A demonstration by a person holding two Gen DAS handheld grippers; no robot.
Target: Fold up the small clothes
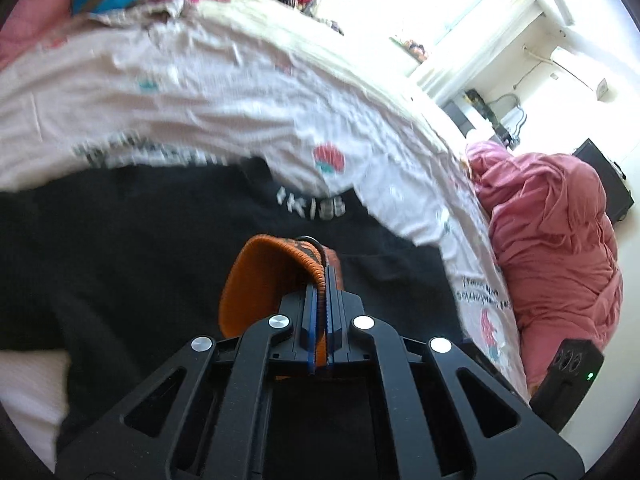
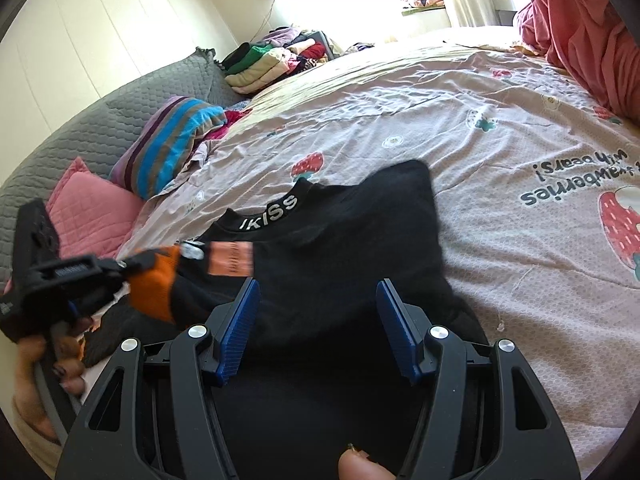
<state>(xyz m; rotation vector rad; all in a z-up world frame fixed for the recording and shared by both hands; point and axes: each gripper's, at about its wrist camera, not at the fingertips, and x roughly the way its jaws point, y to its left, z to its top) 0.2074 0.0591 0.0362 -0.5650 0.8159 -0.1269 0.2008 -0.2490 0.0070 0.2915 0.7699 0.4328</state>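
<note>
A black top (image 2: 340,240) with white collar lettering lies on the strawberry-print bedsheet (image 2: 500,120); it also shows in the left wrist view (image 1: 140,248). My left gripper (image 1: 320,276) is shut on the top's orange cuff (image 1: 264,276) and holds it over the black fabric. In the right wrist view the left gripper (image 2: 120,280) sits at the left with the orange cuff (image 2: 156,284) in it. My right gripper (image 2: 316,320) is open and empty, just above the lower part of the top.
A pink bundle of bedding (image 1: 552,240) lies at the bed's right side. A striped pillow (image 2: 172,144), a pink pillow (image 2: 92,216) and a pile of folded clothes (image 2: 272,60) lie at the head end by a grey quilted headboard (image 2: 100,128).
</note>
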